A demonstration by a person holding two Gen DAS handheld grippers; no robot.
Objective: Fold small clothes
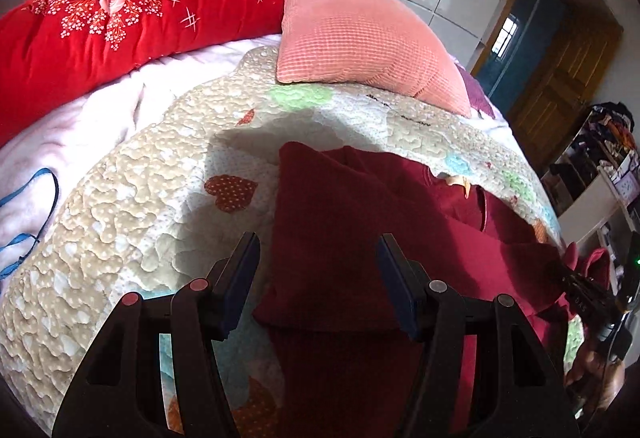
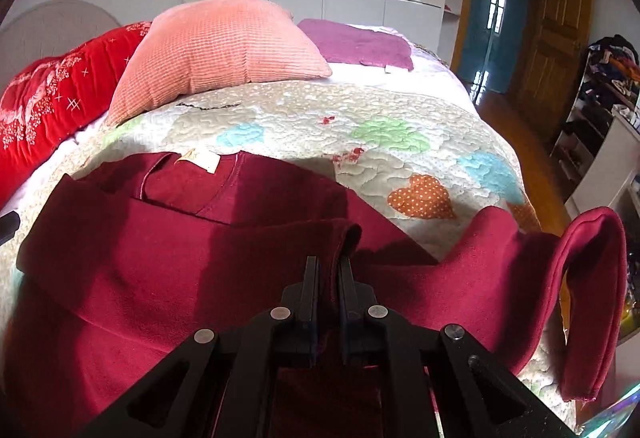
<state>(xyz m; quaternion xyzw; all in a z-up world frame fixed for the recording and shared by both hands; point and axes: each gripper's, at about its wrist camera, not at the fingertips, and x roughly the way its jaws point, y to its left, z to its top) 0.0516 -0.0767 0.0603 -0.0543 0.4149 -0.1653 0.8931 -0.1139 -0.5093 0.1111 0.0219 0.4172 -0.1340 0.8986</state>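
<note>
A dark red long-sleeved top [image 1: 340, 222] lies on the quilted bedspread [image 1: 132, 198], its left side folded inward. My left gripper [image 1: 318, 244] is open and empty, hovering over the top's left part. In the right wrist view the top [image 2: 132, 278] shows its neckline and label [image 2: 200, 160]. My right gripper [image 2: 328, 270] is shut on a fold of the top's fabric, with cloth pinched between the fingers. The right sleeve [image 2: 560, 278] curls up at the right, off the bed edge. The right gripper [image 1: 576, 282] also shows at the far right of the left wrist view.
A salmon pillow [image 2: 224, 46] and a red floral quilt [image 1: 100, 18] lie at the head of the bed. A purple cloth [image 2: 360, 42] lies behind the pillow. A blue cord [image 1: 36, 198] lies at left. Shelves with clothes [image 2: 608, 86] stand at right, by a wooden door [image 2: 556, 18].
</note>
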